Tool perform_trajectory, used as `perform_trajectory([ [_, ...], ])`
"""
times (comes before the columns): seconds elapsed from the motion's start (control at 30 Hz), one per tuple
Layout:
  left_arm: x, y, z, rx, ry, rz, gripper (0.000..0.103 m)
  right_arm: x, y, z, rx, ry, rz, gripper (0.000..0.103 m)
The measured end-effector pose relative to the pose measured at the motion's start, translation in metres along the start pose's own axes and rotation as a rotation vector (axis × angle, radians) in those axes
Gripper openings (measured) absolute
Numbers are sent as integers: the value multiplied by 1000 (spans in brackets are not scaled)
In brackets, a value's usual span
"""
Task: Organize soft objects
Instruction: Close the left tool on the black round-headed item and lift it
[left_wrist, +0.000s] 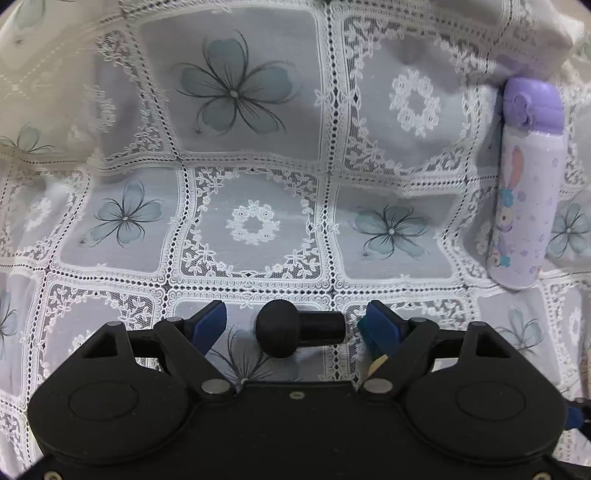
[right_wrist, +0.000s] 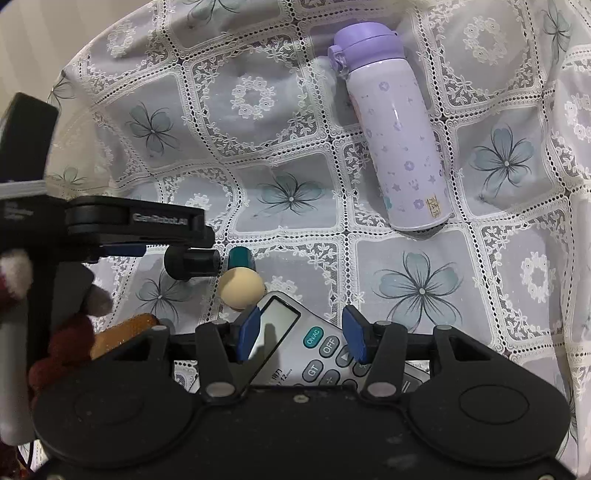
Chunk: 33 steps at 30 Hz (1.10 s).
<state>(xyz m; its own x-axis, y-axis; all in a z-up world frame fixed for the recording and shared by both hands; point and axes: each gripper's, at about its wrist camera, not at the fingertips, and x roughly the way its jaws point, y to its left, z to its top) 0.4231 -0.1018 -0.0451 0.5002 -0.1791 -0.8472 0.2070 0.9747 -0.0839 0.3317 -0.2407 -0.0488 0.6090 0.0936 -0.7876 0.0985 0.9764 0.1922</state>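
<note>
In the left wrist view my left gripper (left_wrist: 295, 308) stands open. A black ball-headed knob (left_wrist: 295, 328) lies on the lace tablecloth (left_wrist: 255, 122) between its blue pads, touching neither. A teal-handled cream ball (right_wrist: 242, 286) lies by its right finger. In the right wrist view the left gripper (right_wrist: 199, 240) shows from the side, above the black knob (right_wrist: 192, 263). My right gripper (right_wrist: 301, 325) has its jaws drawn in narrow over a calculator (right_wrist: 314, 350) that lies beneath them; nothing is pinched. A dark red and white plush toy (right_wrist: 61, 347) sits at the left edge.
A purple flask (left_wrist: 524, 184) lies on its side to the right of the left gripper; it appears again (right_wrist: 395, 136) far ahead of the right gripper. An orange glittery item (right_wrist: 125, 328) lies beside the plush. The cloth rises in folds at the back.
</note>
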Motion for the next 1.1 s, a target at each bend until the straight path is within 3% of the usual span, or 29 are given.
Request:
perform_trajectory([
  [0.4,20,1,-3,16,24,39,77,0,-2,-2,-1,9,5,49],
  [0.47,21,4,-2,11,26,15,61,1,0,-2,-10,11,5,49],
  [0.53,20,6,-2,8,31,-4,56,3,1,-1,-18,12,4,49],
  [0.7,13,13,-7,47,4,65,55,7,6,3,-42,9,0,50],
  [0.93,10,49,-14,3,20,103,55,23,20,12,-113,9,-31,50],
  [1.1,10,61,-18,-20,26,72,55,45,25,21,-154,12,-104,50],
])
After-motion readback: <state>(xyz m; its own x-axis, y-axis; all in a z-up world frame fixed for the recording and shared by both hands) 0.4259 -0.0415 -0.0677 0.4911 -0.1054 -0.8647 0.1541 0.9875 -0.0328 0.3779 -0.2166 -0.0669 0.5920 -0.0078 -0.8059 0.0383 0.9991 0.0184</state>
